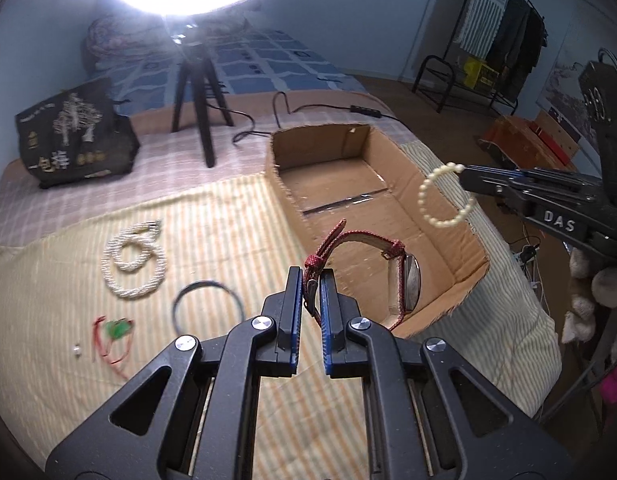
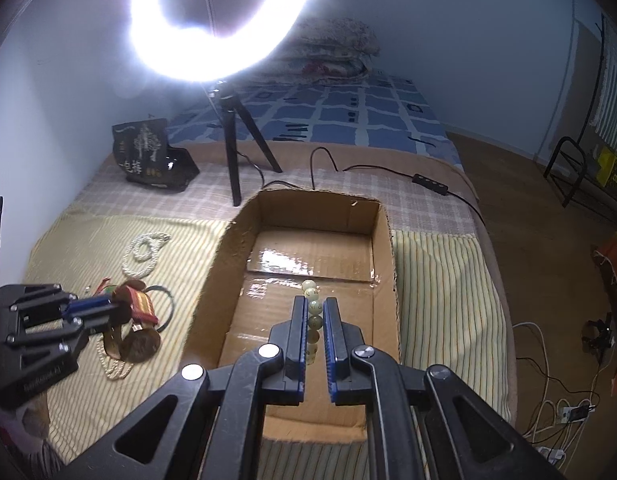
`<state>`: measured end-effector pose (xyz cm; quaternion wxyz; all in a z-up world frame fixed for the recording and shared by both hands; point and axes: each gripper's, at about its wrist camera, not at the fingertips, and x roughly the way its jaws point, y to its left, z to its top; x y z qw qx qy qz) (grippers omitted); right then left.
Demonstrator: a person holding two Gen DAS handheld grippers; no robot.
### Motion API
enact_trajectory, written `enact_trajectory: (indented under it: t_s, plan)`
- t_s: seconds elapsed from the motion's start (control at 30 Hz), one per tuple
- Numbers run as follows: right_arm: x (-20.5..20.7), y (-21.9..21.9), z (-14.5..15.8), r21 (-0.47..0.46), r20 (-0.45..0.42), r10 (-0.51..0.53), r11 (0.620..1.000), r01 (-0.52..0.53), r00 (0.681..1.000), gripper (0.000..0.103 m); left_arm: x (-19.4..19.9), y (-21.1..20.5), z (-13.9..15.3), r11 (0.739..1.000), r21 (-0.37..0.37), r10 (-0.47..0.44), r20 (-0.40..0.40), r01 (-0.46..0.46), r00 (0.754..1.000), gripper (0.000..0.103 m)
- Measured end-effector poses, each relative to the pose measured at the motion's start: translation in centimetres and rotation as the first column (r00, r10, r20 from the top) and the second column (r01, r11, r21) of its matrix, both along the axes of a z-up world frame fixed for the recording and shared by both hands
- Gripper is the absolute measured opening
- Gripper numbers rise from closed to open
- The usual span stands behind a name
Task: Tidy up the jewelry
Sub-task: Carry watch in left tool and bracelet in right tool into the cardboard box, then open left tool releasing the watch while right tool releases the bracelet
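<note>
My left gripper (image 1: 310, 280) is shut on the red strap of a wristwatch (image 1: 404, 284) and holds it in the air by the near left wall of an open cardboard box (image 1: 460, 248). My right gripper (image 2: 313, 312) is shut on a cream bead bracelet (image 2: 313, 308) above the box floor (image 2: 348, 248); the bracelet (image 1: 444, 196) hangs as a ring from the right gripper's tip (image 1: 468, 178) in the left wrist view. The left gripper (image 2: 108, 306) and the watch (image 2: 138, 320) show at the left of the right wrist view.
On the striped cloth left of the box lie a coiled white rope necklace (image 1: 134, 260), a black bangle (image 1: 208, 304) and a green charm on red cord (image 1: 116, 330). A ring-light tripod (image 1: 200, 92), its cable (image 2: 388, 170) and a black bag (image 1: 76, 132) stand behind.
</note>
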<state>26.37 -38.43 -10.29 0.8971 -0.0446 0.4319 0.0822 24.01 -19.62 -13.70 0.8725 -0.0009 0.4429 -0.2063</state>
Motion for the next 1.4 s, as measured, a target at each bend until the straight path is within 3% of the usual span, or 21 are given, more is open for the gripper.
enact_trajectory:
  t_s: [0.4, 0.47, 0.53, 0.57, 0.6, 0.67, 0.77, 1.4]
  plan:
    - [2.3, -1.6, -2.4, 0.040, -0.040, -0.027, 0.999, 0.029, 0.999, 0.007, 1.4, -3.7, -1.9, 1.000, -0.007, -0.023, -0.038, 0.023, 0.999, 0.006]
    - [2.2, -1.6, -2.2, 0.035, -0.029, -0.029, 0.999, 0.030, 0.999, 0.029, 1.3, -4.1, -1.7, 0.999, -0.007, -0.036, -0.035, 0.036, 0.999, 0.011]
    - [2.1, -1.6, -1.9, 0.025, -0.008, -0.040, 0.999, 0.040, 0.999, 0.062, 1.3, -4.3, -1.8, 0.999, 0.001, -0.044, -0.040, 0.044, 0.998, 0.029]
    - [1.9, -1.6, -1.6, 0.019, 0.007, -0.051, 0.999, 0.051, 0.999, 0.067, 1.2, -4.4, -1.7, 0.999, 0.000, -0.044, -0.036, 0.044, 0.998, 0.045]
    - [1.9, -1.7, -1.4, 0.020, 0.015, -0.056, 0.998, 0.056, 0.998, 0.073, 1.0, -4.3, -1.5, 0.999, 0.008, -0.038, -0.017, 0.038, 0.999, 0.050]
    - [1.7, -1.7, -1.0, 0.025, 0.027, -0.064, 0.998, 0.063, 0.998, 0.075, 0.8, -4.2, -1.3, 0.999, 0.017, -0.040, 0.000, 0.040, 0.999, 0.050]
    - [1.4, -1.7, -0.6, 0.014, 0.037, -0.079, 0.997, 0.078, 0.996, 0.087, 0.4, -4.0, -1.1, 0.999, 0.025, -0.045, 0.008, 0.045, 0.999, 0.050]
    - [-1.3, -0.6, 1.7, -0.024, 0.079, -0.102, 0.994, 0.104, 0.992, 0.099, -2.6, -2.4, 1.8, 0.998, 0.039, -0.043, 0.077, 0.041, 0.996, 0.050]
